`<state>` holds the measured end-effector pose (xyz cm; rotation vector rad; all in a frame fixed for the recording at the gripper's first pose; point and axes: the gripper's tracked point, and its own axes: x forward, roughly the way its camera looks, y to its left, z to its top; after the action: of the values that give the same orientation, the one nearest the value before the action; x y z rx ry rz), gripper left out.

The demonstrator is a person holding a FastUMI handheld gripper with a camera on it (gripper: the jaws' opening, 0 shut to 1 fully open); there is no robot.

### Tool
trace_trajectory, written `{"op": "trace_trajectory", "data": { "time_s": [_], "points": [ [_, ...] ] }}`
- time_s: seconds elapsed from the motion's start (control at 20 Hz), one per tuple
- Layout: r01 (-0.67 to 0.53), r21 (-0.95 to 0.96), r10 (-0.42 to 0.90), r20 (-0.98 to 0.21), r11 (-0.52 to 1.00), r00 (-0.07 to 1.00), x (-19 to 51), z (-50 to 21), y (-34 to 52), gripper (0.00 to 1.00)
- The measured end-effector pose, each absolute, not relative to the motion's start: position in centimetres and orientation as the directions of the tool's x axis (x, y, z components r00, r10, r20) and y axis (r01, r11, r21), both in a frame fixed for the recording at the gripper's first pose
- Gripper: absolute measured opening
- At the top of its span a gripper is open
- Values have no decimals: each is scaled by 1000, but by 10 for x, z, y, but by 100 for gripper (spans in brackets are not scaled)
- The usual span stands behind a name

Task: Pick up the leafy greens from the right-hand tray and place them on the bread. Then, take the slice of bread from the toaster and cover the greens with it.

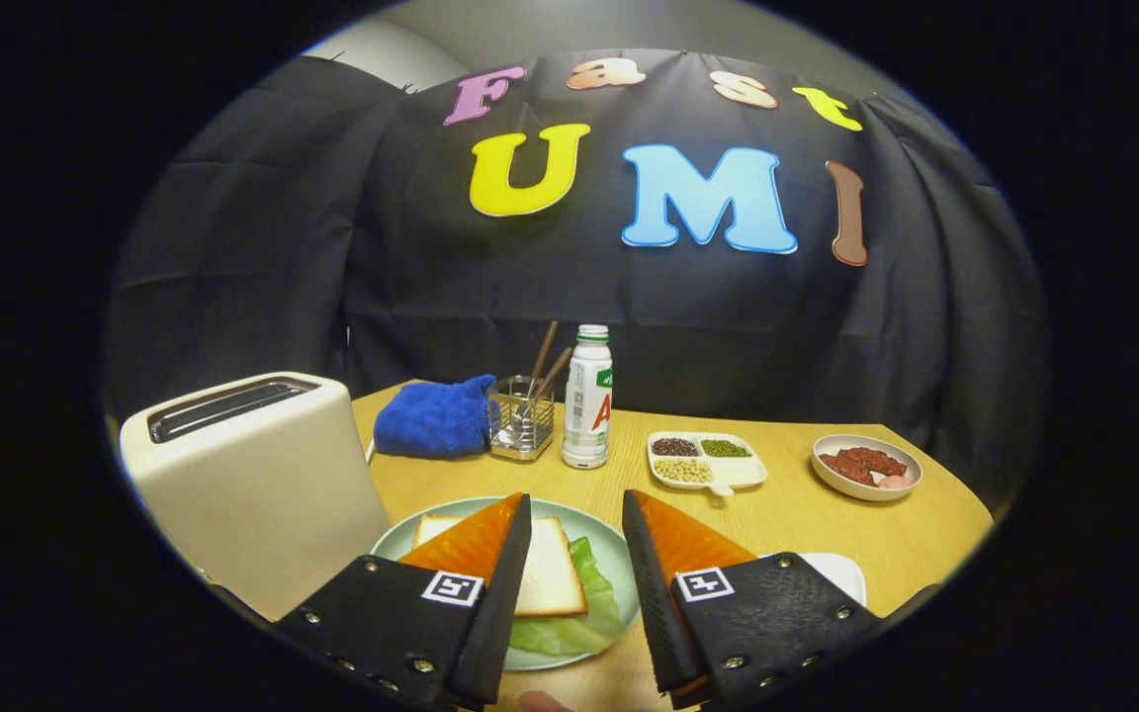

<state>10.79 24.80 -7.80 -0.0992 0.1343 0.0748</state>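
Bread (550,574) covers the leafy greens (584,603) on the plate (619,554) between our gripper (577,554) fingers, which stand apart, holding nothing. We judge both steps done; the toaster (253,475) slot beside us looks empty.

Bread slice (550,574) atop greens (584,613), on plate (619,554).

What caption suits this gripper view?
Open gripper above plate: bread covering greens, toaster beside.

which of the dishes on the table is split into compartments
The white tray beside the bottle, beyond the open fingers: three sections. Green plate and small bowl are undivided.
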Motion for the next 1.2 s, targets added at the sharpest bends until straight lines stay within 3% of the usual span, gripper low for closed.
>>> {"op": "trace_trajectory", "data": {
  "time_s": [0.4,1.2],
  "points": [
    [-26,-85,22,-44,996,999,97,-41,202,57],
    [78,-23,-78,3,997,997,78,-18,71,56]
  ]
}}
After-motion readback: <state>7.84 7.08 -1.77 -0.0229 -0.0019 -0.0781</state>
